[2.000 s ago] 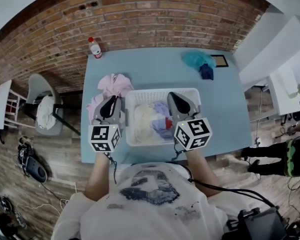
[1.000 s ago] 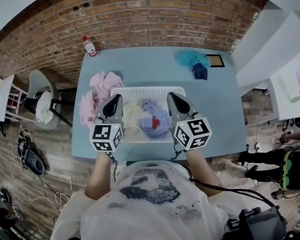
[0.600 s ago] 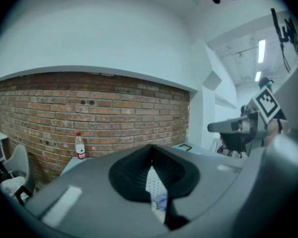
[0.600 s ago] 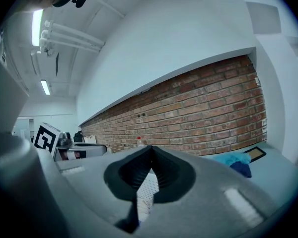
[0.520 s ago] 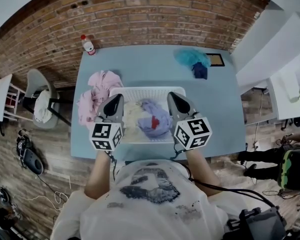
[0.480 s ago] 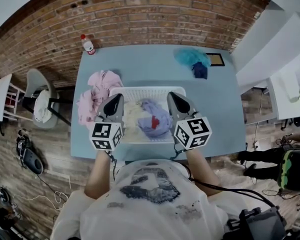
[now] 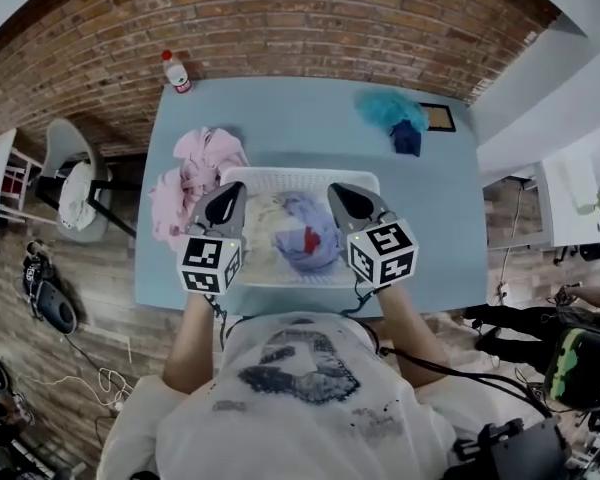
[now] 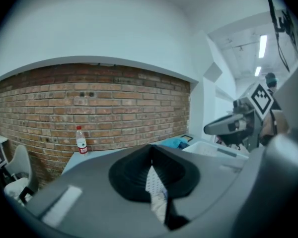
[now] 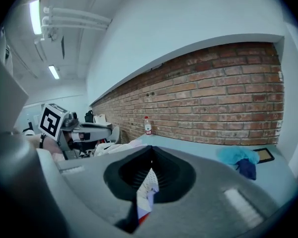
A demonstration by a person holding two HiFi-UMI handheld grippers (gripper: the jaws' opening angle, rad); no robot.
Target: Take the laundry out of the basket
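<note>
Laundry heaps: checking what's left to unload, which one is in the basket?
The lavender-and-red heap, inside the white basket; the pink heap and teal heap lie on the table.

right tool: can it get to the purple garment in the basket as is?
Probably yes. The right tool hovers over the right side of the basket, and the purple garment lies uncovered on top, just beside it. The tool is shut and empty, so it must open first.
</note>
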